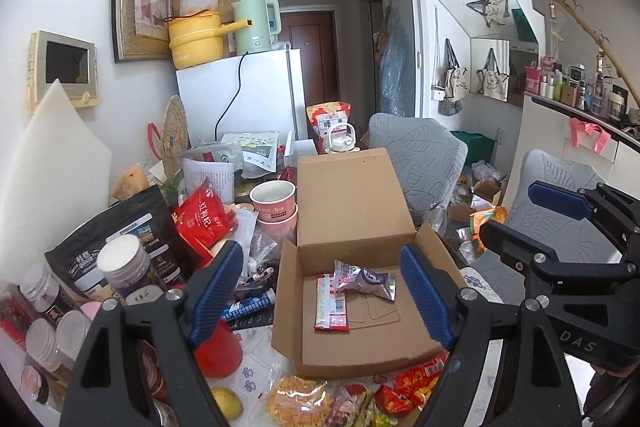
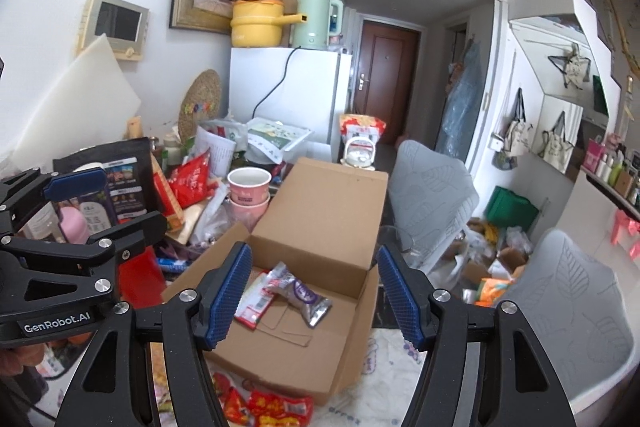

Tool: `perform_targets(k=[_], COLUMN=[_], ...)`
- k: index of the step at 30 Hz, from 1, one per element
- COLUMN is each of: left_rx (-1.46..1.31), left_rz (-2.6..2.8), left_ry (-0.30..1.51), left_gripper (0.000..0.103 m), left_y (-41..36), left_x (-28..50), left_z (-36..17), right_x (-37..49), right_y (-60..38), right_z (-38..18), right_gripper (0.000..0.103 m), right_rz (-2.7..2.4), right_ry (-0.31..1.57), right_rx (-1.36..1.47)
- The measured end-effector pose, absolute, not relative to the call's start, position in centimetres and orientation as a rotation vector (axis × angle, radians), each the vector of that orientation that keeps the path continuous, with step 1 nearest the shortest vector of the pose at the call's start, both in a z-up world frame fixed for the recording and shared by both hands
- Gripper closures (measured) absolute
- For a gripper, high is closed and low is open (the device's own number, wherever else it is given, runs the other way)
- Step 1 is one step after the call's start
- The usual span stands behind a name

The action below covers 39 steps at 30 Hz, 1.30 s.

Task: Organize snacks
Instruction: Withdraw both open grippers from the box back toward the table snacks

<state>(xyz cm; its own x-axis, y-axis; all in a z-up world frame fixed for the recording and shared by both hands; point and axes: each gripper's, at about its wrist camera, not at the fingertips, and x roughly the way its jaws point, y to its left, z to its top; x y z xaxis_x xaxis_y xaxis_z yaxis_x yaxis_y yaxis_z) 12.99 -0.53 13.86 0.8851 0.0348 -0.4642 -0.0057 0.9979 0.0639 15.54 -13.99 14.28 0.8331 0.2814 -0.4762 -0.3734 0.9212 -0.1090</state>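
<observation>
Here the open cardboard box [image 1: 352, 311] sits on the cluttered bench [image 2: 384, 351], its lid flap standing upright at the far side. Inside lie two snacks: a silver-and-purple snack packet [image 1: 366, 279] resting partly on top of a flat red-and-white snack packet [image 1: 330, 307], both toward the box's left half; the rest of the box floor is bare. In front of the box, at the near edge, more red snack wrappers [image 2: 276, 407] and a yellow noodle-like pack [image 1: 298, 403] lie on the patterned cloth, with a yellow fruit [image 1: 226, 401] just beside them.

The left gripper [image 1: 320, 299] hangs above the box with its blue pads spread apart and nothing between them. The right gripper [image 2: 312, 301] is likewise released and empty, hovering over the same box; each gripper shows at the edge of the other's view, side by side.

To the left of the box stand two stacked pink cups [image 1: 276, 207], a red pouch [image 1: 202, 219], a black bag [image 1: 116, 247] and several jars. Behind them is a white fridge [image 1: 248, 95] carrying a yellow pot [image 1: 196, 39] and a green kettle [image 1: 254, 23]. Two grey chairs [image 2: 432, 195] stand to the right.
</observation>
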Motion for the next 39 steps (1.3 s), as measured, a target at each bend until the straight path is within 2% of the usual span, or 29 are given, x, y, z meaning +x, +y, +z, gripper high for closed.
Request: perform_targets(k=[3, 7, 9, 12, 39], left_rx=[0.065, 0.061, 0.06, 0.066, 0.01], left_rz=[0.012, 0.001, -0.005, -0.004, -0.102], left_ry=[0.477, 0.471, 0.469, 0.453, 0.616], left_gripper=[0.022, 0.02, 0.012, 0.006, 0.006], left_y=[-0.8, -1.0, -1.3, -1.6, -1.9], left_x=[11.5, 9.4, 8.4, 6.8, 0.0], left_z=[13.9, 13.5, 13.2, 12.8, 4.0], right_x=[13.8, 11.4, 10.2, 8.6, 1.8], right_y=[-14.6, -15.4, -15.8, -16.3, -18.2], right_z=[14.5, 14.5, 14.3, 13.9, 4.9], right_gripper=[0.033, 0.032, 0.032, 0.032, 0.032], right_rz=[0.354, 0.362, 0.364, 0.361, 0.36], right_ry=[0.462, 0.453, 0.449, 0.446, 0.584], right_rx=[-0.192, -0.18, -0.178, -0.176, -0.094])
